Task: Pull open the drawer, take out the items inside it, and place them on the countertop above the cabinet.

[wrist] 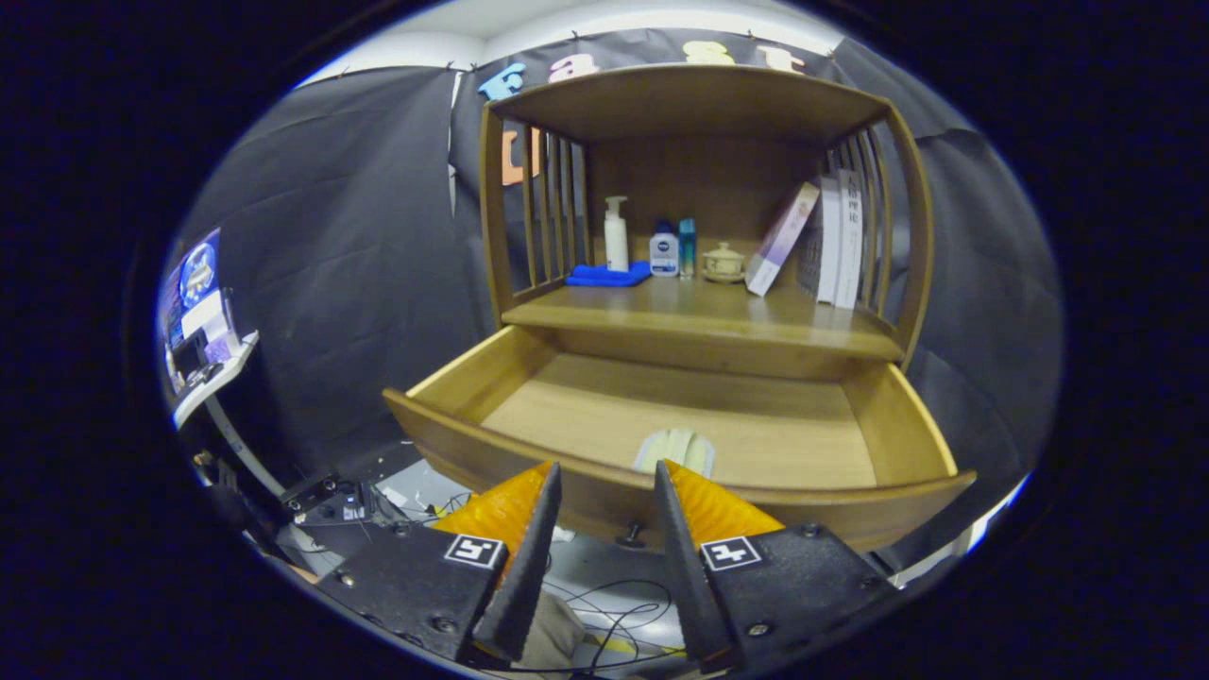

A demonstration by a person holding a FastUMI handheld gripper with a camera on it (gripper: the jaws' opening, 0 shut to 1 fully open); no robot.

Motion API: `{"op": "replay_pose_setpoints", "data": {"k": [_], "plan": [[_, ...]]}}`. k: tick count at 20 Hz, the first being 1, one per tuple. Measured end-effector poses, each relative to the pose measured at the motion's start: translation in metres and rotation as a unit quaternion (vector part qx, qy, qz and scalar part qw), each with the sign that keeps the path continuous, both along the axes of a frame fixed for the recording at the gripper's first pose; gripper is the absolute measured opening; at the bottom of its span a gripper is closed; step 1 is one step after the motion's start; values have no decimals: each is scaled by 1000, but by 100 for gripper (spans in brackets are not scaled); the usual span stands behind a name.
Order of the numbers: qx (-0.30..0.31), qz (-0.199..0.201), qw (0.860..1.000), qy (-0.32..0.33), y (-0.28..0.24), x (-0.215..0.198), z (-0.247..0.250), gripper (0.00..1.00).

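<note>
Already the drawer (680,430) stands pulled out, so retrieval is in hand. The gripper (604,477) hovers outside its front, fingers apart and empty. Next it must reach over the front and close on the pale ribbed item (675,449) inside.

1. The claw (606,467) carries two square black-and-white code marks, one on each finger base: the left mark (474,550) and the right mark (730,552). They are patterns, not letters. The fingers stand apart with nothing between them, their tips just before the front of the drawer (850,515).
2. The white books (841,241) on the shelf have dark print on their spines, too small to read.
3. The small blue-capped bottle (664,253) has a dark label; its words cannot be made out.
</note>
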State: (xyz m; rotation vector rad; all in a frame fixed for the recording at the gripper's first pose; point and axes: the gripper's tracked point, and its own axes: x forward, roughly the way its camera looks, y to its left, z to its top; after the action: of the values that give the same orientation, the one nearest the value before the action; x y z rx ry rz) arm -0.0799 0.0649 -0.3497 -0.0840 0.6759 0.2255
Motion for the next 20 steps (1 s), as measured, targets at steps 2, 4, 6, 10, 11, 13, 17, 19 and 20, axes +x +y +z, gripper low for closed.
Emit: {"op": "replay_pose_setpoints", "data": {"k": [2,4,6,10,11,13,17,19,20], "plan": [[-24,-11,1000,6,-8,20,4,65],[-43,-24,998,24,-17,37,-1,65],[-57,-33,996,60,-23,49,-18,65],[-63,-53,985,151,-30,57,-55,65],[-57,-57,982,169,-32,60,-61,65],[-59,-69,976,199,-38,66,-72,65],[-44,-98,961,253,-45,71,-90,64],[-40,-97,955,277,-46,74,-100,60],[-41,-96,953,285,-46,77,-105,58]]}}
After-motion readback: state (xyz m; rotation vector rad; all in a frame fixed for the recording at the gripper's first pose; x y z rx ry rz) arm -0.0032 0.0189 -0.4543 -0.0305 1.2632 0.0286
